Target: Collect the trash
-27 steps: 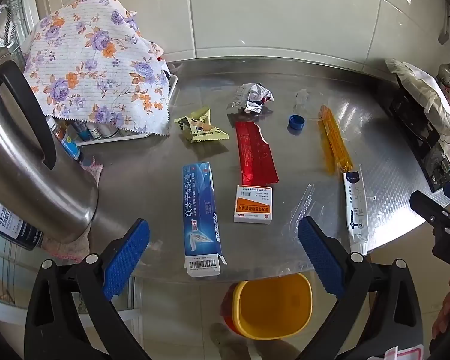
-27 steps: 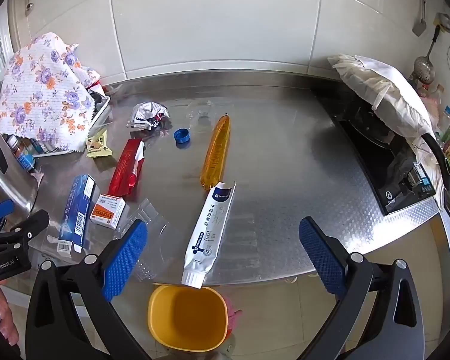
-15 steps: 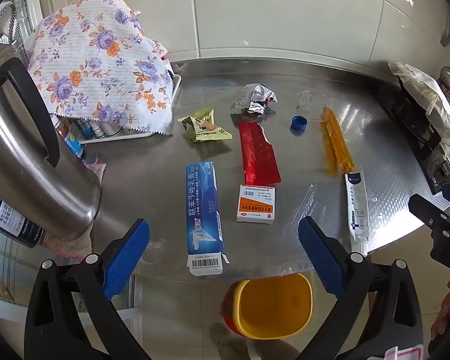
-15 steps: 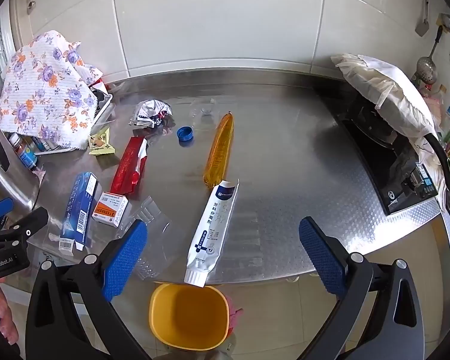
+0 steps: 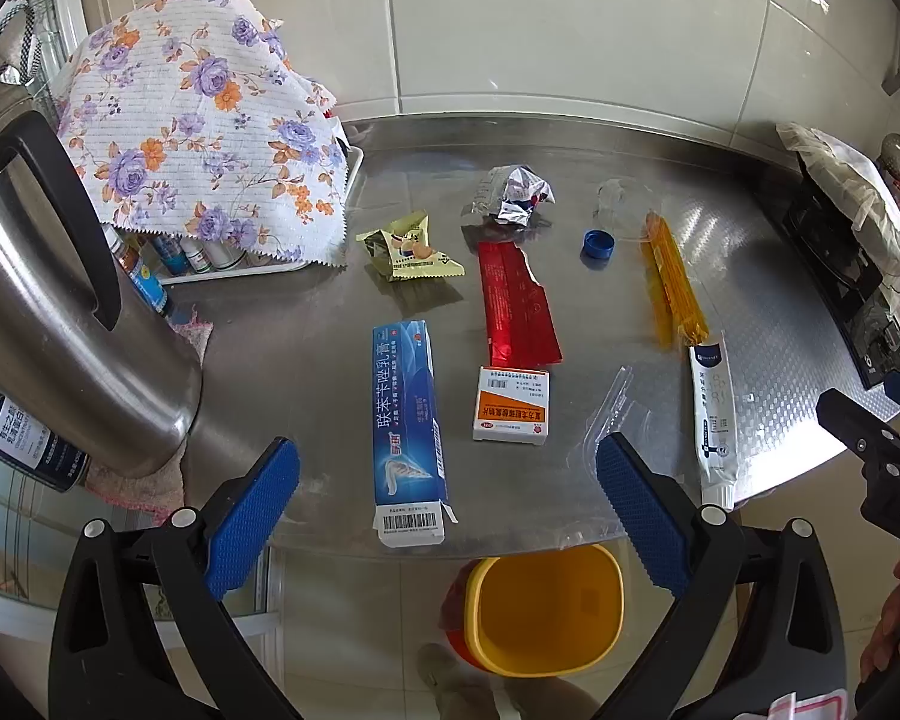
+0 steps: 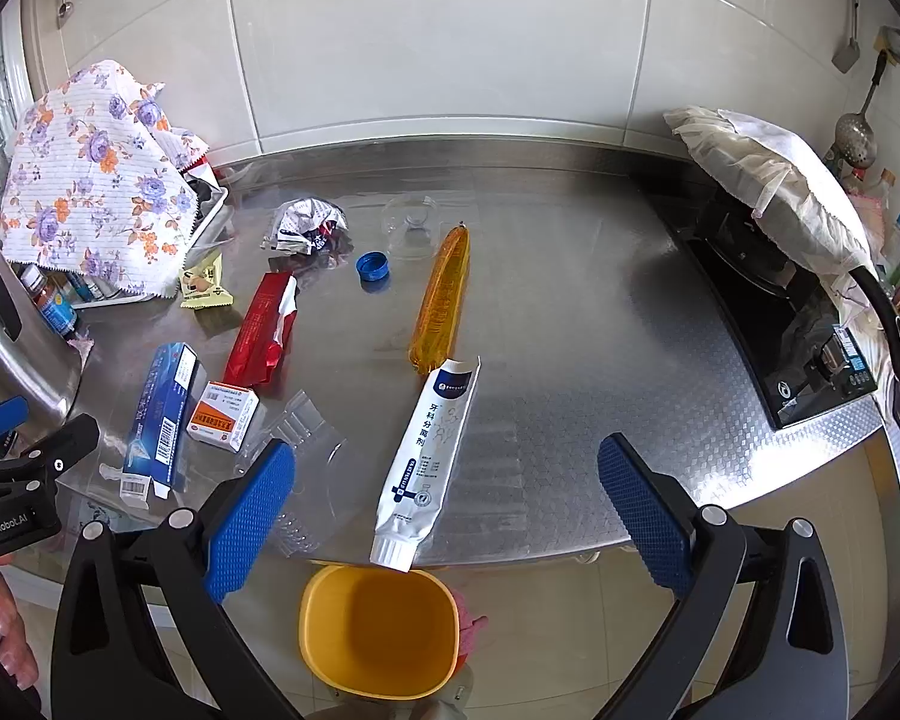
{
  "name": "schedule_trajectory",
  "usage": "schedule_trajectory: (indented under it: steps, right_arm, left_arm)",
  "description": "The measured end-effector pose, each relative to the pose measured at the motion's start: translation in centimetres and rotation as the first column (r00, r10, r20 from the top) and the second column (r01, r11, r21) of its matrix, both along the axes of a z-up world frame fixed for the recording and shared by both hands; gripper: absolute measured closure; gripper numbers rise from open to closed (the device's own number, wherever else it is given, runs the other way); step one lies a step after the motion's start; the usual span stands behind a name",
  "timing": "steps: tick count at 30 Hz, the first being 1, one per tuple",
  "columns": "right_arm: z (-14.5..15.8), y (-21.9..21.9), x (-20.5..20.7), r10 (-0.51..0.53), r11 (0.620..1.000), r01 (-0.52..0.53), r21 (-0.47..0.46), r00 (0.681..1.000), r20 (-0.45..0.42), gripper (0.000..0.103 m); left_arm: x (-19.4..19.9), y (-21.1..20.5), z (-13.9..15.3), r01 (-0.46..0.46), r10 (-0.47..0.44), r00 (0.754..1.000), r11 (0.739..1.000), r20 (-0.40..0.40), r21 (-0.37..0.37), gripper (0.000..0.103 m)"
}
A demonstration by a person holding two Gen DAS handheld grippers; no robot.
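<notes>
Litter lies on a steel counter (image 5: 282, 324): a blue toothpaste box (image 5: 407, 420), an orange-and-white small box (image 5: 513, 411), a red wrapper (image 5: 516, 300), a yellow snack packet (image 5: 411, 247), crumpled foil (image 5: 513, 195), a blue bottle cap (image 5: 598, 243), an orange wrapper (image 6: 441, 300), a white tube (image 6: 429, 450) and clear plastic packaging (image 6: 309, 450). A yellow bin (image 6: 378, 630) stands on the floor below the front edge. My left gripper (image 5: 447, 513) hangs open over the box's near end. My right gripper (image 6: 447, 516) is open above the tube's cap end.
A large steel kettle (image 5: 48, 300) stands at the left. Behind it a floral cloth (image 5: 204, 126) covers a tray with small bottles. A stove (image 6: 774, 312) with a white cloth (image 6: 768, 180) over a pan sits at the right. A tiled wall backs the counter.
Both views have shifted slightly: the counter and litter sit a little lower and nearer than before. Both grippers stay wide open and nothing on the counter has moved.
</notes>
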State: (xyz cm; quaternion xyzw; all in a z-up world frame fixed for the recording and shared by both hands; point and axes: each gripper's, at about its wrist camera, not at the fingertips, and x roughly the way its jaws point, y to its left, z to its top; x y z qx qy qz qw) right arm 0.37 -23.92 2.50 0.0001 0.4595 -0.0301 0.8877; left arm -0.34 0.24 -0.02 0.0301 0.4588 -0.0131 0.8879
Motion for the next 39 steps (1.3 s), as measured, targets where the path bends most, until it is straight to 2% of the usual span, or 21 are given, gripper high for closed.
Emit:
schedule_trajectory:
  steps: [39]
  right_arm:
    - [-0.14, -0.17, 0.06, 0.001, 1.0, 0.0, 0.009, 1.0, -0.006, 0.003]
  left_arm:
    - [0.02, 0.17, -0.14, -0.004, 0.004, 1.0, 1.0, -0.003, -0.002, 0.004]
